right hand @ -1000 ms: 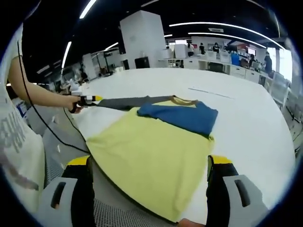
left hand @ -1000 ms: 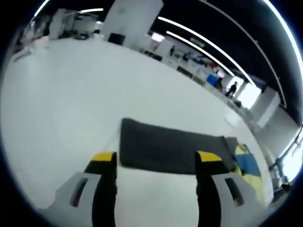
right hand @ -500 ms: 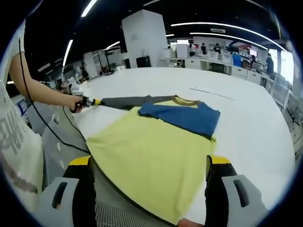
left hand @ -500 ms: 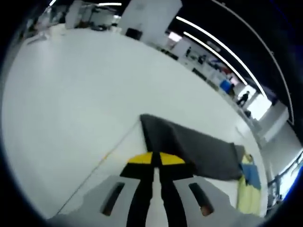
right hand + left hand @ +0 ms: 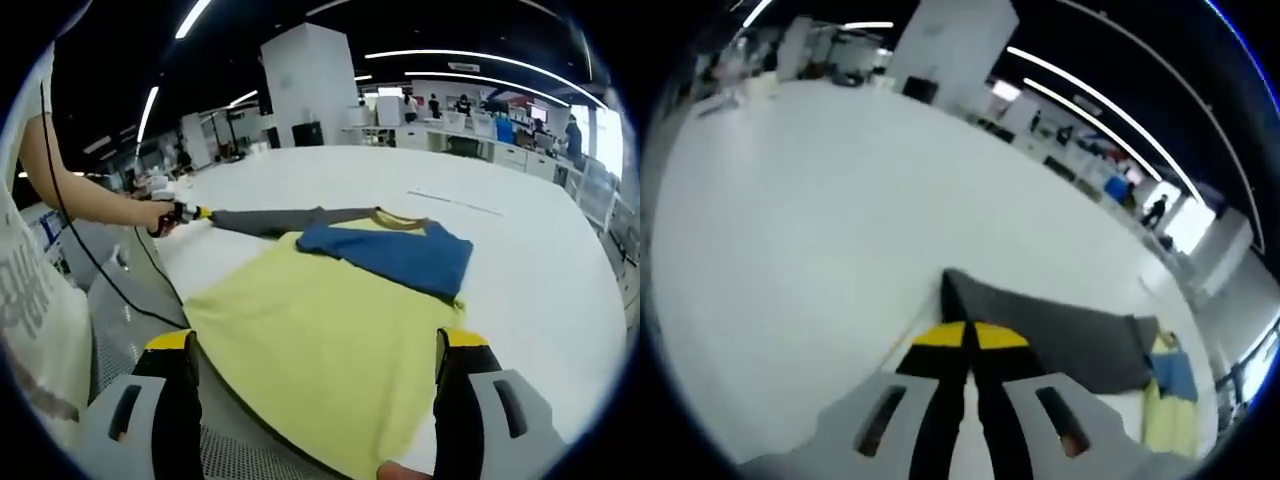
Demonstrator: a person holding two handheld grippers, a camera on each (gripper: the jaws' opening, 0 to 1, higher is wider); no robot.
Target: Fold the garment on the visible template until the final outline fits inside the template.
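A yellow garment (image 5: 320,325) lies flat on the white table (image 5: 520,260), its blue sleeve (image 5: 395,252) folded across the chest. The grey sleeve (image 5: 275,218) stretches out toward the left. In the left gripper view that grey sleeve (image 5: 1060,335) runs away from my left gripper (image 5: 967,338), which is shut on its cuff end. The same left gripper (image 5: 190,213) appears far left in the right gripper view, held in a person's hand. My right gripper (image 5: 315,345) stands open above the garment's near hem, nothing between its fingers.
The bare white table (image 5: 810,210) spreads wide to the left and beyond the sleeve. A thin line (image 5: 455,203) marks the tabletop far right. A black cable (image 5: 110,270) hangs by the person's arm (image 5: 80,195). Desks and a white pillar (image 5: 310,85) stand behind.
The left gripper went from open around the grey sleeve's end to shut on it. The sleeve is now drawn out straighter. The right gripper stayed open and nearly still.
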